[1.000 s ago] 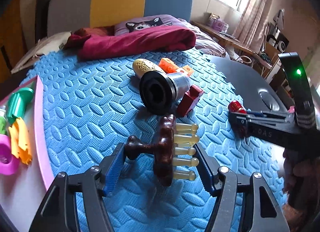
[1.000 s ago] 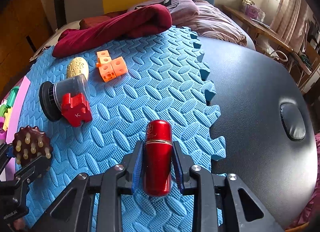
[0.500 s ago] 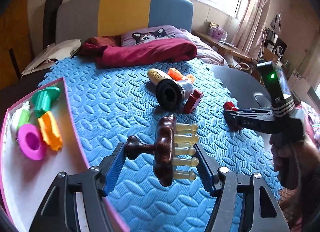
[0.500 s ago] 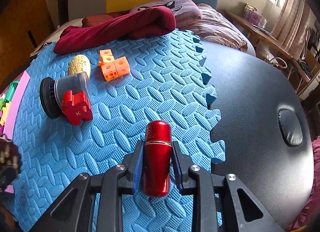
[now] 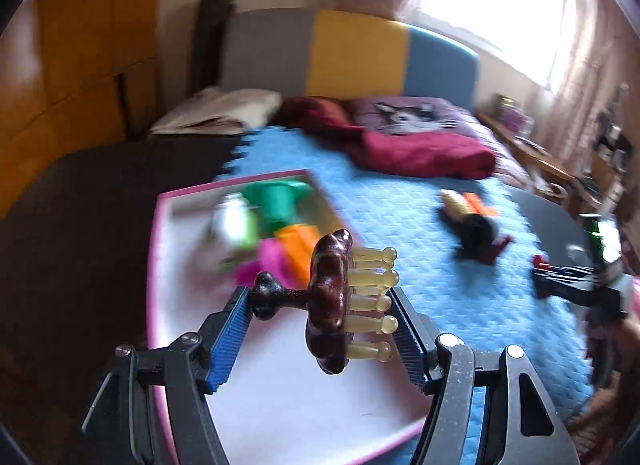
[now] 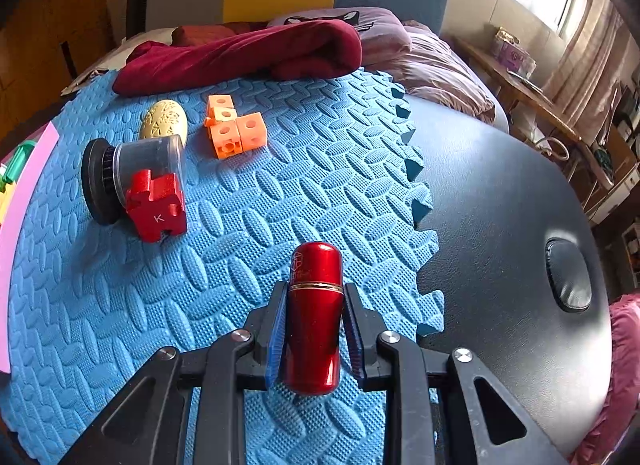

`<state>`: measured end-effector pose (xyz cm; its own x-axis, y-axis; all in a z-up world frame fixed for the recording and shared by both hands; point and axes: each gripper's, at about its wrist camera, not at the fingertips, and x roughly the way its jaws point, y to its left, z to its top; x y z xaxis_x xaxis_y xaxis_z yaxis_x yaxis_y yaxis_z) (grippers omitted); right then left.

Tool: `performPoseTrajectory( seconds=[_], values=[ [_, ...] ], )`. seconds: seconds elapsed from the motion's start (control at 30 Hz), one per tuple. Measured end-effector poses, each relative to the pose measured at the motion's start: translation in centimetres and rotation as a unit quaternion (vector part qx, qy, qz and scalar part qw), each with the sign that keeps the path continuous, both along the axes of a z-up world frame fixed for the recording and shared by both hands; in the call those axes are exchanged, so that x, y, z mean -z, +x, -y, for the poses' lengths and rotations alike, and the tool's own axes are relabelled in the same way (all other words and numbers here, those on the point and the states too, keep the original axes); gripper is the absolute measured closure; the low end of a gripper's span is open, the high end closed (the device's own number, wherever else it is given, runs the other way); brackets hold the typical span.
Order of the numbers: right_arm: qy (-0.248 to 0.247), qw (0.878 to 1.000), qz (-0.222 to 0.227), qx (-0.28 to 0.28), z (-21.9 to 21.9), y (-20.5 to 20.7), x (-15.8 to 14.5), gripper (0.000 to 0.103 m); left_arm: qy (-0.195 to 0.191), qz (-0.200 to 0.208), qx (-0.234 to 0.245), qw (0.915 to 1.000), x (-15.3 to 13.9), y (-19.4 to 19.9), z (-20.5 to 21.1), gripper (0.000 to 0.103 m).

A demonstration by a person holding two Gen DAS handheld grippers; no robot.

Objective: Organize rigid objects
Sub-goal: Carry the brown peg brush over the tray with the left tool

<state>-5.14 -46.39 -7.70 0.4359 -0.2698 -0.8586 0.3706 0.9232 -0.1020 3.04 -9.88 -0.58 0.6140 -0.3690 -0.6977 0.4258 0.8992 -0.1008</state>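
1. Brown wood and pale pegs: the massager [image 5: 328, 301] sits clamped crosswise in our left gripper [image 5: 324, 329], knob against the left pad, peg tips against the right pad. It hangs in the air above the tray [image 5: 280, 405].
2. Red metal: the capsule [image 6: 316, 321] is pinched between the pads of our right gripper [image 6: 314, 339], lengthwise along the fingers, low over the blue mat [image 6: 280, 193].
3. We judge the step in hand to be placing the massager in the tray. The near part of the tray floor is bare white; the green, orange and pink toys [image 5: 280, 233] crowd the far part.
4. We lower over the bare near area, bring the massager close to the floor, then spread the jaws. The grip bears on peg tips and a round knob, so we judge that it could pivot; we keep the descent slow and level.
5. The left view is blurred, so we cannot tell the exact height above the tray.
6. Edges: the pink rim runs along the right side of the tray, close under the right finger. We stay inside it so the massager does not land on the rim and tip out.
7. Room: the mat between capsule and tray is open. The red block [image 6: 158, 209], jar [image 6: 136, 173], egg [image 6: 164, 121] and orange cubes [image 6: 232, 131] lie farther off, left of centre.
8. We hold the capsule back until the left gripper is out of the tray.
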Motion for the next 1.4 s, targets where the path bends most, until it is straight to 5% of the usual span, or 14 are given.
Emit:
performPoseTrajectory(
  seconds=[0.2, 0.7, 1.4],
  values=[
    [-0.002, 1.000, 0.000, 0.000, 0.0, 0.1, 0.0, 0.077, 0.017, -0.006, -0.035, 0.9992, 1.5, 0.4, -2.7, 0.035],
    [-0.014, 1.000, -0.003, -0.003, -0.3, 0.1, 0.1, 0.077, 0.018, -0.034, -0.013, 0.9992, 2.7, 0.1, -1.6, 0.035],
    [-0.015, 1.000, -0.003, -0.004, -0.3, 0.1, 0.0, 0.077, -0.052, -0.138, 0.042, 0.9882, 3.9, 2.5, 1.3, 0.035]
  ],
)
